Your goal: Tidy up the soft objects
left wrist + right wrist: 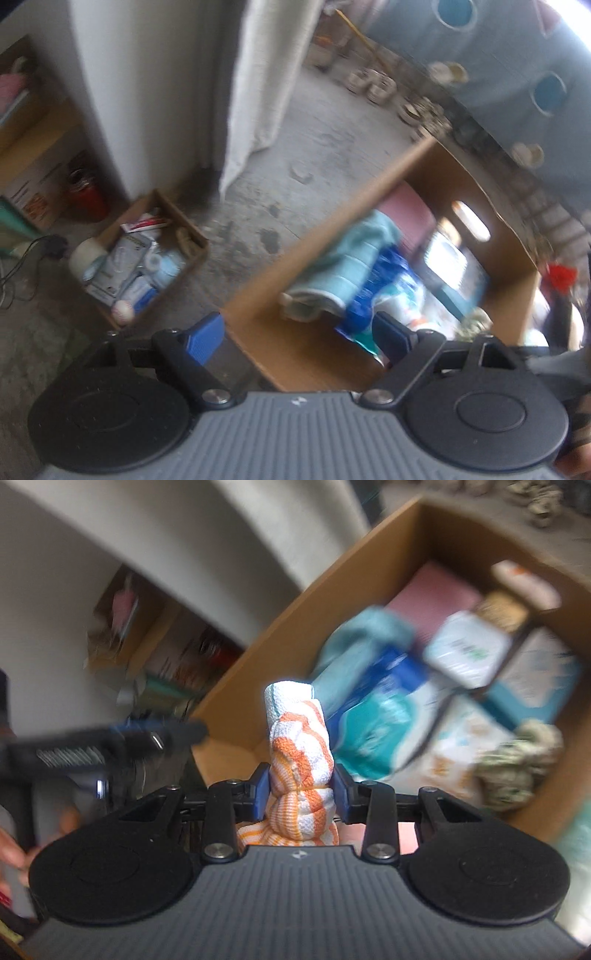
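concrete floor (325,147): grey, stained, carries both boxes.

large cardboard box (325,229): open top, standing on the floor, a cut-out handle in its far wall. contents, blurred in both views: a pale blue folded towel (351,258) against the near-left wall, a pink flat item (436,594) behind it, a blue and teal plastic pack (373,716) beside the towel, several white and teal cartons (469,650) toward the far side, and a greenish mottled bundle (521,764) at the right wall.

white curtain (258,85): hangs to the floor, behind the boxes.

small cardboard box (147,258): on the floor, well apart from the large box, to its left; holds papers, tubes, a white roll and a baseball (123,311) at its near corner.

orange and white striped cloth (301,753): twisted into a knotted roll, upright, held above the near-left corner of the large box, not inside it.

right tongs (301,788): blue pads pressed against both sides of the striped cloth, clamped around its middle.

left tongs (297,338): spread wide with nothing between them, over the near wall of the large box; seen as a dark blur at left in the right wrist view.
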The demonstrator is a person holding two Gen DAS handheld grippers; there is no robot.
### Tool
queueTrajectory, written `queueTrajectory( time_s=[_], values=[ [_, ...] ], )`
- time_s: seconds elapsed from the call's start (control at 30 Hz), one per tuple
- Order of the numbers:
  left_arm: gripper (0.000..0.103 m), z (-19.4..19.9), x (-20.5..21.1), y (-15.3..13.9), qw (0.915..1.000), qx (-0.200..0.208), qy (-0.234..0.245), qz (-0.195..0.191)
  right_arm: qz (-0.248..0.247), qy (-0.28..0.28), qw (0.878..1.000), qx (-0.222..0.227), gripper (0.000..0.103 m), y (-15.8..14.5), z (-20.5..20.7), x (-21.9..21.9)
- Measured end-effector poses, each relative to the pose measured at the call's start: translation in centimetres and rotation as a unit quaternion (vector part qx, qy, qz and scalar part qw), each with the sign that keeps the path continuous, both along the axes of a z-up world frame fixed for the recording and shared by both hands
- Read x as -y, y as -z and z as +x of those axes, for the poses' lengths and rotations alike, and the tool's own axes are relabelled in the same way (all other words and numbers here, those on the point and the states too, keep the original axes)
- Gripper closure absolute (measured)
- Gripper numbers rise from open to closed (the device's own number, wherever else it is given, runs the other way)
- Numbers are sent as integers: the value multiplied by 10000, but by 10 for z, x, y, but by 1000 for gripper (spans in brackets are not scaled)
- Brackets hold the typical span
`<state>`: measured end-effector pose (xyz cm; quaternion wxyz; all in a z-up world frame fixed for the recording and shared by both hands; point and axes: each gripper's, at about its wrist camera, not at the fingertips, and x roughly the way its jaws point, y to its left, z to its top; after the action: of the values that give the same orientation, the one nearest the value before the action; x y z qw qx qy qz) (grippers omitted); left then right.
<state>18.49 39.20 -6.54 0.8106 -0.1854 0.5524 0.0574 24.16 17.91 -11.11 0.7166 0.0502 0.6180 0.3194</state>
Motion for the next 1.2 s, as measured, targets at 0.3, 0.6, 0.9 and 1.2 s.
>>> queueTrajectory(
  time_s=[0.3,0.6,0.9,1.2],
  values=[
    [15,-6,-19,12,9997,-62,-209,-86,-81,-454,9989,-80,60,48,3,-55],
    [15,-4,18,20,9994,-75,287,168,-1004,-219,9923,688,57,11,-8,1],
    [15,1,46,26,9972,-63,667,344,-1214,-81,9924,194,72,45,-8,19],
    [15,3,49,26,9968,-40,723,352,-1187,592,9874,-862,74,68,-3,32]
  ],
)
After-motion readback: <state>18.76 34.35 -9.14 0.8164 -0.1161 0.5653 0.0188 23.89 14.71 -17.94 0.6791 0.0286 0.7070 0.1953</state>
